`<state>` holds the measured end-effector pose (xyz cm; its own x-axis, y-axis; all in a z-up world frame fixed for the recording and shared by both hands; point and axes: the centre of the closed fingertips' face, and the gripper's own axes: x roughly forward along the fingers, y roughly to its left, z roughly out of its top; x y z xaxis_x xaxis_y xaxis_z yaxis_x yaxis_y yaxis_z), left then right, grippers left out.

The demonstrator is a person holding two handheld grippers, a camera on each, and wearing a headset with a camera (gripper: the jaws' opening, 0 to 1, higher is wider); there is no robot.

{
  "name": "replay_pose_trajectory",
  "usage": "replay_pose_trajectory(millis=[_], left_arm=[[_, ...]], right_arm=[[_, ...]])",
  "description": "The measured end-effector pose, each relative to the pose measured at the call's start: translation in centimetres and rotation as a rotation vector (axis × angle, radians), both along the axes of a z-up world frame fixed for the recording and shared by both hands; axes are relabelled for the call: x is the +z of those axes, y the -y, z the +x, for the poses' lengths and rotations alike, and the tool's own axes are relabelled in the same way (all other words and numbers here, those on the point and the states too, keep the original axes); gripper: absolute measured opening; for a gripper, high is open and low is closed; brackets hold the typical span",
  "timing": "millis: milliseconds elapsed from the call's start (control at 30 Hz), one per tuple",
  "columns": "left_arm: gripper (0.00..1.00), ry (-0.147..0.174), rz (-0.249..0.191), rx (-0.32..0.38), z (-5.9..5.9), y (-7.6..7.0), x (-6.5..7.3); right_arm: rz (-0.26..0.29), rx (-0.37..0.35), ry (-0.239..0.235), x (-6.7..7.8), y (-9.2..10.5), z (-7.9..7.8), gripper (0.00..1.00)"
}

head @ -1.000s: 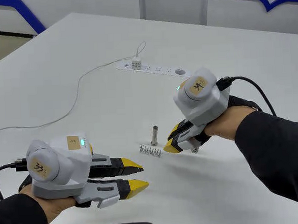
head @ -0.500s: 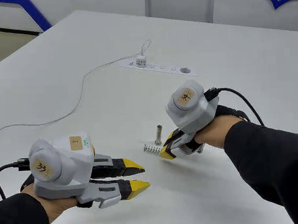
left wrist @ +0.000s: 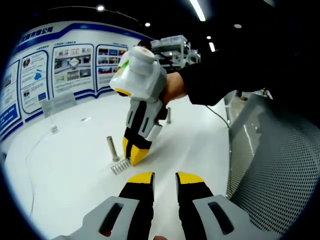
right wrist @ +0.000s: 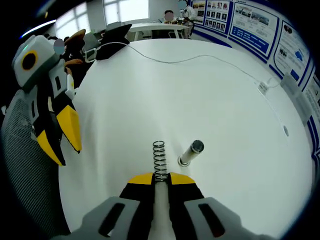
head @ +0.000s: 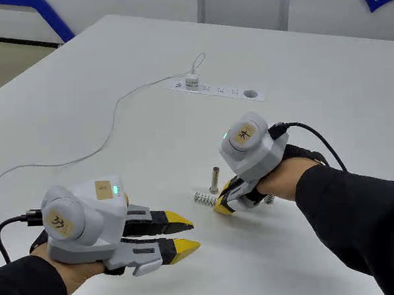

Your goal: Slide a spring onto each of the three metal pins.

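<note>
Head view: the left tongs (head: 191,232) are held low at the near edge of the surface (head: 114,72), level and pointing right. Their jaws stand slightly apart and grip nothing. The spring (head: 204,199) lies well beyond their tips.

Further in, the right tongs (head: 221,206) point down and left, with the yellow tips at the spring's right end. The spring lies on its side on the surface. Just behind it a bare pin (head: 215,179) stands upright.

Right gripper view: the right tongs (right wrist: 161,179) have their jaws drawn in on the near end of the spring (right wrist: 159,157). The coil runs straight out from between the tips. The pin (right wrist: 190,152) stands just beside it, on the right of this view.

Left gripper view: the left tongs (left wrist: 165,177) show a narrow gap between their tips. Ahead, the right tongs (left wrist: 134,155) meet the spring (left wrist: 120,165), and the pin (left wrist: 111,148) is close behind it. A second pin (left wrist: 168,115) stands past the right hand.

At the far side of the surface lie a power strip (head: 214,90) and a cable (head: 110,125).
</note>
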<state>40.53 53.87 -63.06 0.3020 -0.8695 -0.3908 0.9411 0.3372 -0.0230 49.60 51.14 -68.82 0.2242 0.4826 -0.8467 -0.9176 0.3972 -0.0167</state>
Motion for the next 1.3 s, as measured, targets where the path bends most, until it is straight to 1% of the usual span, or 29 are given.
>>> replay_pose_trajectory(millis=[167,267,433,600,833,1000,1300], left_arm=[[0.18,0.003,0.003,-0.003,0.1,0.1,0.1],[0.18,0.005,0.003,-0.01,0.1,0.4,0.2],[0.19,0.009,0.004,-0.03,0.1,1.1,0.6],[0.21,0.015,0.001,-0.053,0.1,1.9,1.0],[0.23,0.022,0.011,-0.082,0.0,2.5,1.2],[0.23,0.026,0.014,-0.107,-0.2,3.1,1.3],[0.24,0.037,0.01,-0.152,-0.8,4.1,1.8]], right_arm=[[-0.004,0.018,0.004,0.8,0.3,-0.7,0.11],[-0.009,0.035,0.016,1.7,0.7,-1.3,0.11],[0.004,0.066,0.026,3.7,1.5,-3.0,0.11],[-0.009,0.095,0.037,4.9,2.7,-4.8,0.11],[-0.006,0.14,0.014,5.8,3.7,-7.4,0.11],[0.009,0.185,-0.003,6.3,3.4,-9.0,0.11],[0.027,0.237,-0.01,6.6,2.8,-10.2,0.11]])
